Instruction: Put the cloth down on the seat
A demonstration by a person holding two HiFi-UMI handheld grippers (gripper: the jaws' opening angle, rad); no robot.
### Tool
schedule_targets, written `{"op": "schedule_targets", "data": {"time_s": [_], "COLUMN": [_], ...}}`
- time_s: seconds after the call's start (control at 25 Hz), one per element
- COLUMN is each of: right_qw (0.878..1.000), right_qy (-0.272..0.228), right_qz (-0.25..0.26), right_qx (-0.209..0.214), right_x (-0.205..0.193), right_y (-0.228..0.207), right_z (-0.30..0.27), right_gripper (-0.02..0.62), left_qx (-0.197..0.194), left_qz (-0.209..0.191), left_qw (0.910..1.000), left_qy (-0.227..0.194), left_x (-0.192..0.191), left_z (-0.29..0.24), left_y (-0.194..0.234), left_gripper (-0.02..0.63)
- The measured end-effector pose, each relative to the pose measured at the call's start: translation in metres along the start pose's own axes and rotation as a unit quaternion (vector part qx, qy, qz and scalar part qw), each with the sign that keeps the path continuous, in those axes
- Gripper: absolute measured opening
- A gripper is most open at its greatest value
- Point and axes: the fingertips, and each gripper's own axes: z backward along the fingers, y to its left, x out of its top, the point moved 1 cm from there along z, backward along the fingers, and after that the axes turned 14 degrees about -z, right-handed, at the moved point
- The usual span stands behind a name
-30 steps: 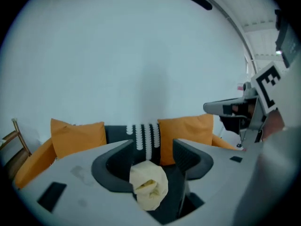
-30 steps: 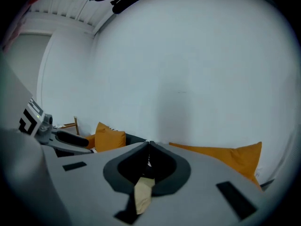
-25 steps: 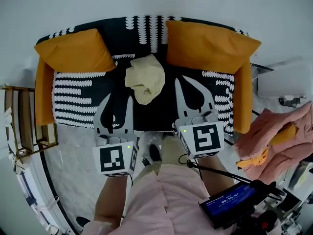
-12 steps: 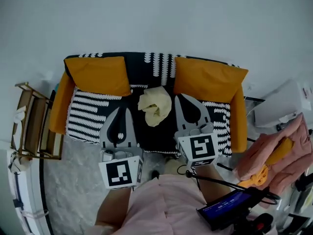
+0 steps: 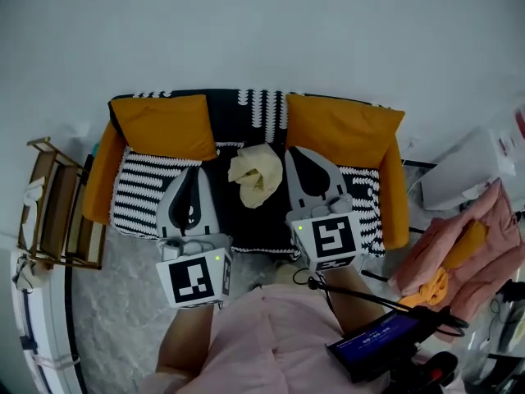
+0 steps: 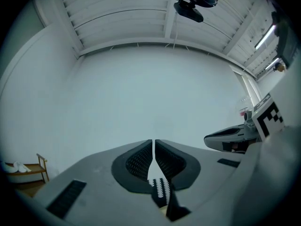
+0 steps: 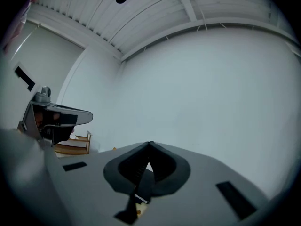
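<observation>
so the pale yellow cloth [image 5: 254,173] is lying crumpled in the middle of the little sofa's black-and-white seat [image 5: 139,189], right between the left orange cushion [image 5: 164,125] and the right orange cushion [image 5: 340,130], and neither claw has hold of it. In the head view the left gripper [image 5: 195,176] and the right gripper [image 5: 294,151] sit either side of the cloth, close to it, and they cover bits of the striped seat from the camera. Left gripper view has its jaws pressed together with only a hairline slit and nothing in it, pointed at a plain white wall; the right gripper view shows the same, jaws closed tip to tip and empty. Around the sofa: a wooden rack [image 5: 57,212] off its left end, a white box [image 5: 467,175] and a heap of pink fabric [image 5: 463,253] to the right, and a dark device with a blue screen [image 5: 373,347] down by the person's pink sleeve [image 5: 262,343].
</observation>
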Motion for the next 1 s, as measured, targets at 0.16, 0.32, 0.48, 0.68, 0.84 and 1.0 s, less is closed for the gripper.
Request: {"op": "schedule_targets", "data": {"time_s": [0.16, 0.32, 0.48, 0.68, 0.84, 1.0], "right_qw": [1.000, 1.000, 1.000, 1.000, 1.000, 1.000], "right_qy": [0.002, -0.005, -0.010, -0.016, -0.015, -0.016], "right_qz": [0.012, 0.007, 0.006, 0.006, 0.006, 0.008], "right_qx": [0.005, 0.006, 0.006, 0.001, -0.003, -0.006], "right_x": [0.002, 0.006, 0.007, 0.012, 0.012, 0.012], "right_y": [0.004, 0.003, 0.001, -0.002, -0.001, 0.000], "right_z": [0.006, 0.011, 0.013, 0.014, 0.012, 0.013], "right_gripper": [0.000, 0.000, 0.000, 0.000, 0.000, 0.000], "left_qx": [0.001, 0.002, 0.003, -0.002, -0.008, -0.005], "left_qz": [0.002, -0.003, -0.005, -0.009, -0.016, -0.020], "left_qw": [1.0000, 0.9999, 0.9999, 0.9998, 0.9997, 0.9996], "left_qy": [-0.002, -0.010, -0.009, -0.015, -0.019, -0.018], "left_x": [0.004, 0.011, 0.009, 0.016, 0.017, 0.015], "left_z": [0.003, 0.004, 0.003, 0.001, -0.001, 0.000], "left_y": [0.001, -0.001, -0.001, -0.002, -0.003, 0.001], "left_gripper": [0.028, 0.028, 0.028, 0.028, 0.028, 0.028]}}
